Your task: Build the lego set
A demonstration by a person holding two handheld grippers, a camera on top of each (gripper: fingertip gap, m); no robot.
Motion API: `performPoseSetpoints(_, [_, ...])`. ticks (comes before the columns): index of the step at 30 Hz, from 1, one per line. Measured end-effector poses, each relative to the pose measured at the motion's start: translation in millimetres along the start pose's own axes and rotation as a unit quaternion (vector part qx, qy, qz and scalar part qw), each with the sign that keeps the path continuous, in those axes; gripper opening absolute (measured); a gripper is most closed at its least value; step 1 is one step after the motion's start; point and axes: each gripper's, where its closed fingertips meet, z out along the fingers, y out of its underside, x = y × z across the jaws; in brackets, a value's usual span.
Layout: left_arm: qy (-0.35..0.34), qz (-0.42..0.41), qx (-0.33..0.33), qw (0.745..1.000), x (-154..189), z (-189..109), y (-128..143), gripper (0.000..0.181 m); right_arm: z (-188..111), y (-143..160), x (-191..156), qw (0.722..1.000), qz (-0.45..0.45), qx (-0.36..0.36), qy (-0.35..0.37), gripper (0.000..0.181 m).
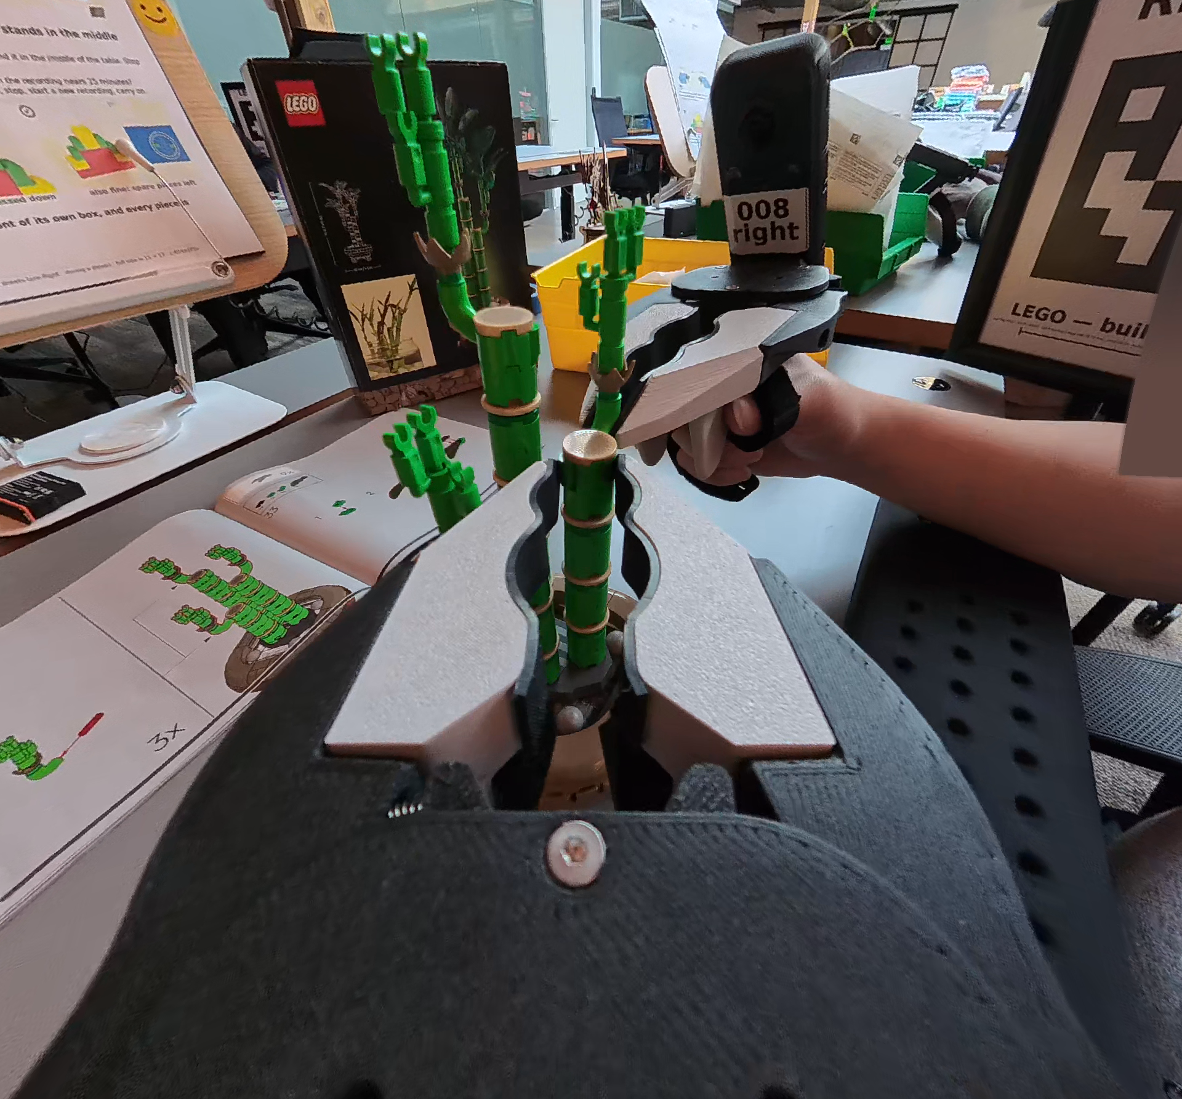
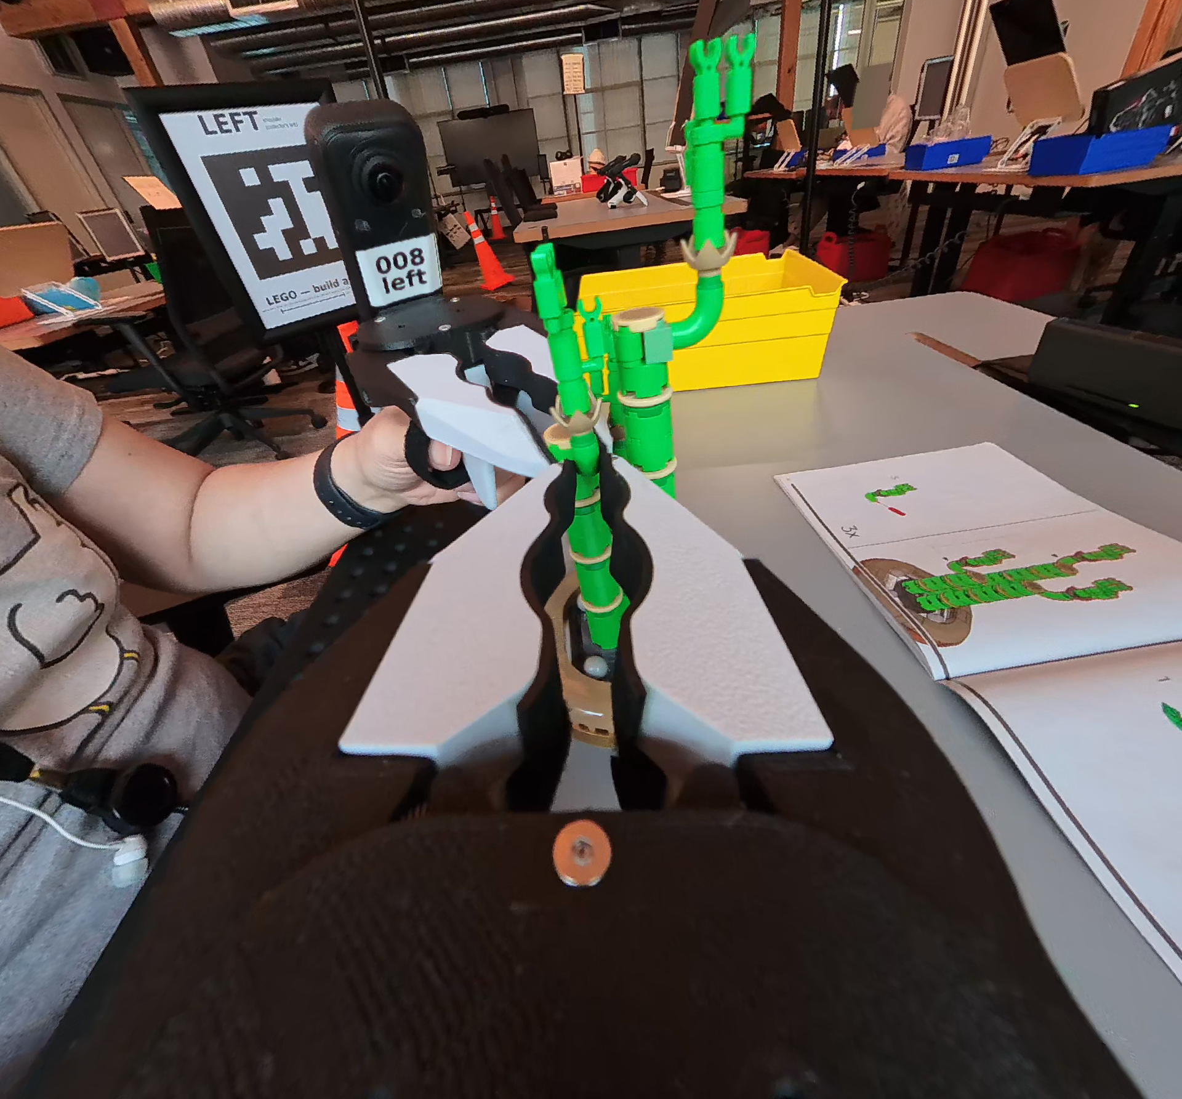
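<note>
A green bamboo model stands in a round tan pot, which also shows in the right wrist view. My left gripper is shut on its short stalk, just below the tan cap. My right gripper is shut on a thin green branch below its tan leaf collar and holds it against the top of that short stalk. The right gripper and the branch also show in the left wrist view. A taller stalk with a curved branch stands behind. A small leaning branch is to its left.
An open instruction booklet lies on the grey table. A yellow bin and the set's black box stand behind the model. A sheet on a stand is far left. Marker signs and a black chair flank the table. Left and right tips are no more than a few centimetres apart.
</note>
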Motion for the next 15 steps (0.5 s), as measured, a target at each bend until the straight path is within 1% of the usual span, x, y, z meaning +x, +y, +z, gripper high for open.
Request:
performPoseSetpoints(10, [-0.002,0.002,-0.004,1.0,0.2,1.0,0.6,0.016,0.8,0.6,0.1,1.0,0.007,-0.003,0.008,0.007])
performPoseSetpoints(15, [-0.013,0.005,0.002,1.0,-2.1,0.5,0.0,0.016,1.9,-1.0,2.2,1.0,0.006,0.013,0.017,0.007])
